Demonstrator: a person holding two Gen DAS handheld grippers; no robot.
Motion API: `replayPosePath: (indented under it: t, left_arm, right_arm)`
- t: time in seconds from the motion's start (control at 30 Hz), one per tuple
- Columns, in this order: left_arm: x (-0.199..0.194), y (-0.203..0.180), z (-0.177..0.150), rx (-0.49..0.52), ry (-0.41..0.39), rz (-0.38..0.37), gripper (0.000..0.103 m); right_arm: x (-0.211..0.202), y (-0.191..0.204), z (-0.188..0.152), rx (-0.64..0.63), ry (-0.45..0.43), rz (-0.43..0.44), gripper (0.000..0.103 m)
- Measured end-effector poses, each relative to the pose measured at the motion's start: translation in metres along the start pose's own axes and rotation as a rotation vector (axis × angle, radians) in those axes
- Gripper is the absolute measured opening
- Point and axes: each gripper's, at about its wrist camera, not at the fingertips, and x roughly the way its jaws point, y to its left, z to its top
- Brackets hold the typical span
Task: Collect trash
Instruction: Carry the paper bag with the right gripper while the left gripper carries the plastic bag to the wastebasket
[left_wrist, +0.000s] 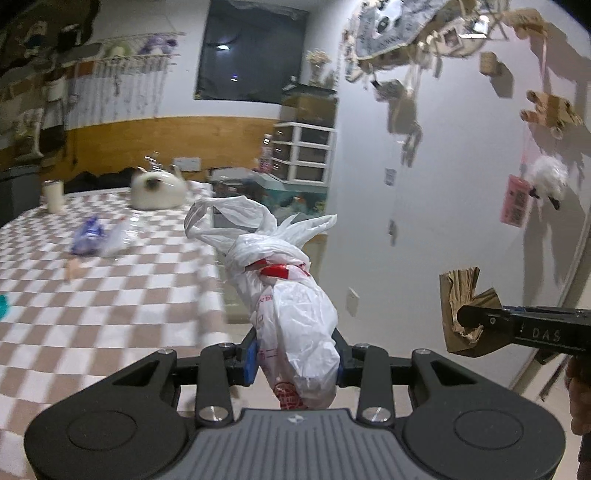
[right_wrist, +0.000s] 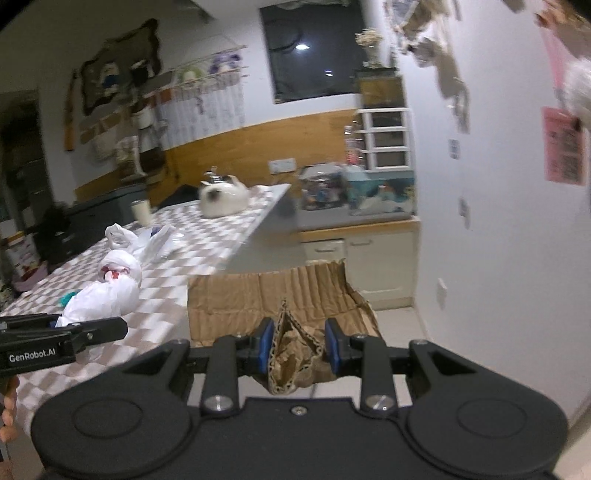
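My left gripper (left_wrist: 295, 363) has its jaws clamped on the knotted white plastic bag (left_wrist: 291, 295), lifted off the checkered desk (left_wrist: 92, 314). My right gripper (right_wrist: 300, 345) pinches the crumpled cardboard (right_wrist: 280, 299) by one edge, so both go out together.
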Motion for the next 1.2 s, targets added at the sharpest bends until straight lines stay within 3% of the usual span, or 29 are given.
replayPosePath:
  t: [0.23, 0.57, 0.77, 1.2]
  left_arm:
    - [0.04, -0.038, -0.014, 0.014, 0.053, -0.072, 0.038]
    - [0.119, -0.069, -0.06, -0.008, 0.208, -0.133, 0.038]
    - [0.178, -0.066, -0.097, -0.049, 0.317, -0.126, 0.038]
    - [0.289, -0.02, -0.176, -0.162, 0.449, -0.075, 0.038]
  right_arm:
    - [0.005, -0.045, -0.018, 0.053, 0.029, -0.099, 0.031]
    - [0.048, -0.096, -0.068, 0.175, 0.137, -0.18, 0.031]
    - [0.088, -0.116, -0.11, 0.314, 0.215, -0.209, 0.031]
    - [0.202, -0.126, -0.198, 0.537, 0.342, -0.279, 0.031]
